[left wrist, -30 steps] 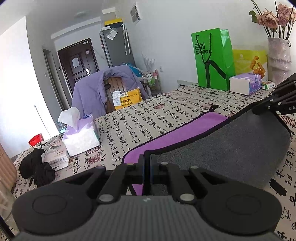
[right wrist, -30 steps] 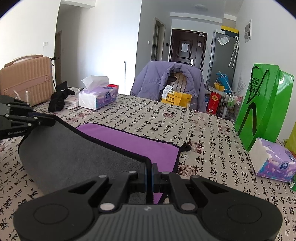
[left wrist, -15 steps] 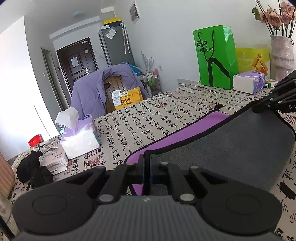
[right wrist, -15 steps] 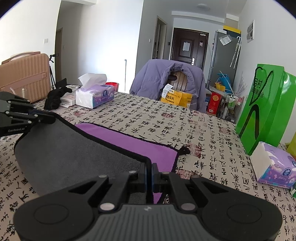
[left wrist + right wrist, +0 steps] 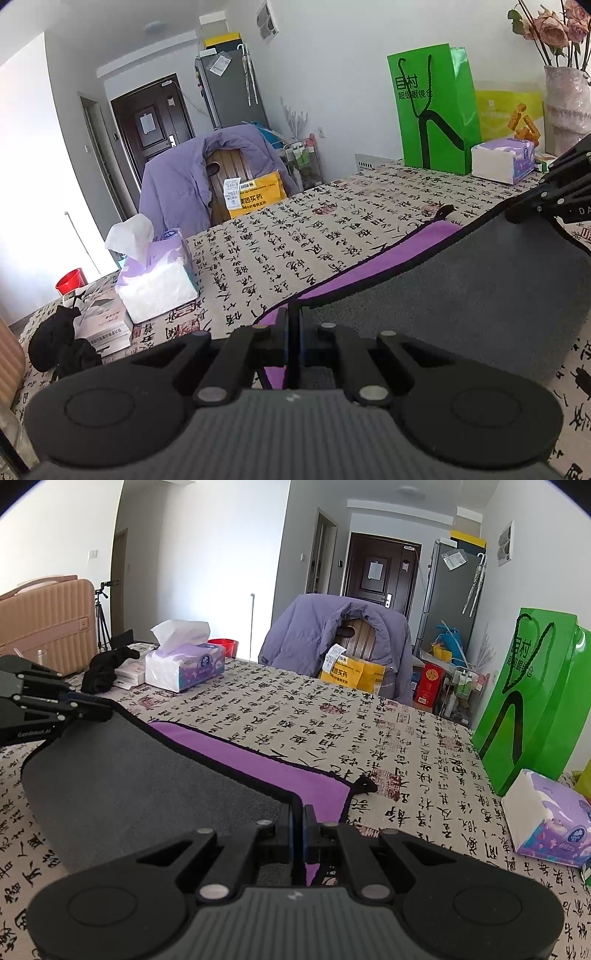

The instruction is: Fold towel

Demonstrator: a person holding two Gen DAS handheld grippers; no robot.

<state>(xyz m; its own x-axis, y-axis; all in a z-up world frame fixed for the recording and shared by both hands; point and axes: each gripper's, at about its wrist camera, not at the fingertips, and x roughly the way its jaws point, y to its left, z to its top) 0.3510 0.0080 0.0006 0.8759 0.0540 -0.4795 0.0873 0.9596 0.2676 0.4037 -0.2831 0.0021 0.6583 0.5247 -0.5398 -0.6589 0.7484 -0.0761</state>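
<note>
The towel (image 5: pixel 461 295) is grey on one side and purple on the other, with black trim. It lies on the calligraphy-print table (image 5: pixel 295 236), its near half lifted and curled over the purple part (image 5: pixel 258 760). My left gripper (image 5: pixel 293 321) is shut on the towel's near left corner. My right gripper (image 5: pixel 298 812) is shut on the near right corner. Each gripper shows in the other's view, the right at the right edge (image 5: pixel 554 199), the left at the left edge (image 5: pixel 66 709). The grey side (image 5: pixel 140 775) sags between them.
A tissue box (image 5: pixel 155 273) and black cloth (image 5: pixel 59 343) sit at the table's left. A green bag (image 5: pixel 532 701), a tissue pack (image 5: pixel 546 819) and a flower vase (image 5: pixel 565 103) stand at the right. A chair with a purple jacket (image 5: pixel 332 638) is behind the table.
Both grippers have carried the lifted towel edge forward, away from me, over the purple part. Less purple shows now. Both stay shut on their corners.
</note>
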